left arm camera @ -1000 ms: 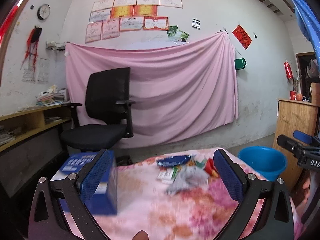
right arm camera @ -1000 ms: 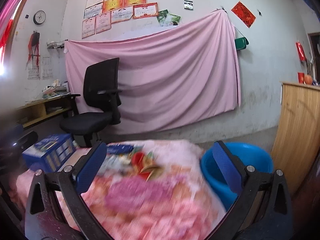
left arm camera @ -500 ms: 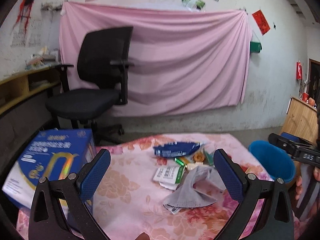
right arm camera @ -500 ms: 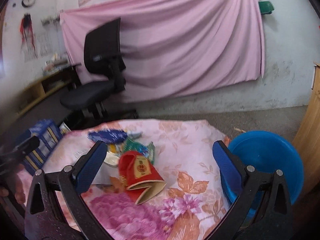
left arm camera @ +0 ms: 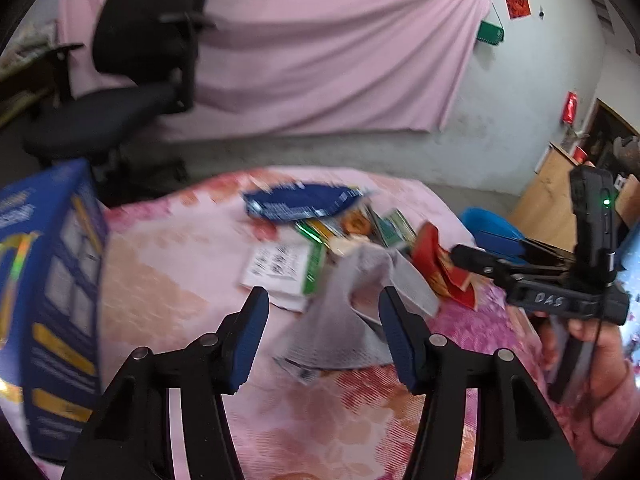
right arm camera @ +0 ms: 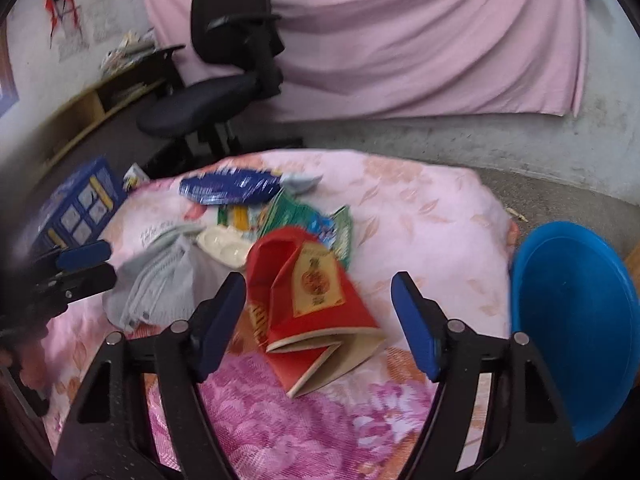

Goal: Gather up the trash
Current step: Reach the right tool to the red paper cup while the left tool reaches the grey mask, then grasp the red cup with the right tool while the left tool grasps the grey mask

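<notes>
Trash lies heaped on a table with a pink floral cloth (right arm camera: pixel 420 216). A crumpled grey wrapper (left arm camera: pixel 344 320) sits right between the fingers of my open left gripper (left arm camera: pixel 324 312). My right gripper (right arm camera: pixel 320 304) is open just above a flattened red paper box (right arm camera: pixel 316 300). Behind these lie a blue foil packet (left arm camera: pixel 300 202), green wrappers (right arm camera: pixel 320 220), a white and green carton (left arm camera: pixel 284 268) and a cream plastic tray (right arm camera: pixel 224 246). The right gripper (left arm camera: pixel 500 264) also shows in the left wrist view, held by a hand.
A blue plastic basin (right arm camera: pixel 572 320) stands beside the table's right edge. A large blue box (left arm camera: pixel 48 304) stands on the table's left side. A black office chair (right arm camera: pixel 224 80) is behind the table, before a pink wall curtain. A wooden cabinet (left arm camera: pixel 560 192) is at far right.
Both grippers have tilted down and moved in over the trash pile. The left one now straddles the grey wrapper and the right one hangs over the red box.
</notes>
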{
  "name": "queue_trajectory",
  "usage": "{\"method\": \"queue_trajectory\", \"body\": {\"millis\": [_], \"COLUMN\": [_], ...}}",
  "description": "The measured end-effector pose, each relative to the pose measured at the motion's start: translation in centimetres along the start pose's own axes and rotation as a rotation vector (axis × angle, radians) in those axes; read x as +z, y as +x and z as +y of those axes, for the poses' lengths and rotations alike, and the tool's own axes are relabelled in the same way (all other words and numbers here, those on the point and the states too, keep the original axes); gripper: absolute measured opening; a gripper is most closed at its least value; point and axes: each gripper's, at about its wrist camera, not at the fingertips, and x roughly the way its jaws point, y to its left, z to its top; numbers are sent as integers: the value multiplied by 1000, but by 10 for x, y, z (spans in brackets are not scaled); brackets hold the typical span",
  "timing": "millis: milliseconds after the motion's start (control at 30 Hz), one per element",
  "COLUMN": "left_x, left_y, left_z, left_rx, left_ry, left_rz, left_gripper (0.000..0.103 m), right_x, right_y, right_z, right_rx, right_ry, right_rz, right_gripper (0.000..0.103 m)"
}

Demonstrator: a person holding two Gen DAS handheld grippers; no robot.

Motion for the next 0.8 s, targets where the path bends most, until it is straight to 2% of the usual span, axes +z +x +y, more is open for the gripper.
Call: {"method": "queue_trajectory", "body": {"millis": [100, 167, 333, 433, 500, 633, 667, 733, 800], "left_x": [0, 0, 2, 2, 0, -3, -4, -3, -4], "left_y": [5, 8, 23, 26, 26, 25, 23, 17, 4], "left_z": [-1, -1, -3, -8, -12, -18, -18, -18, -22], "left_rx": [-44, -60, -55, -42, -42, -11, 1, 17, 31], "left_ry": [-17, -32, -45, -32, -27, -25, -30, -29, -24], "left_rz": [31, 51, 115, 126, 125, 94, 75, 31, -38], "left_gripper": [51, 46, 28, 14, 9, 4, 4, 3, 3], "right_x": [-3, -3, -4, -5, -5, -6, -7, -7, -8], "right_y": [6, 10, 20, 22, 21, 14, 12, 7, 1], "right_z": [6, 7, 8, 8, 7, 5, 5, 7, 8], "right_rx": [0, -11, 6, 7, 18, 36, 39, 42, 37], "right_ry": [-26, -36, -46, -47, -38, -23, -23, -26, -30], "right_rz": [27, 41, 90, 104, 99, 71, 64, 47, 26], "right_gripper": [95, 95, 92, 84, 83, 73, 71, 62, 58]}}
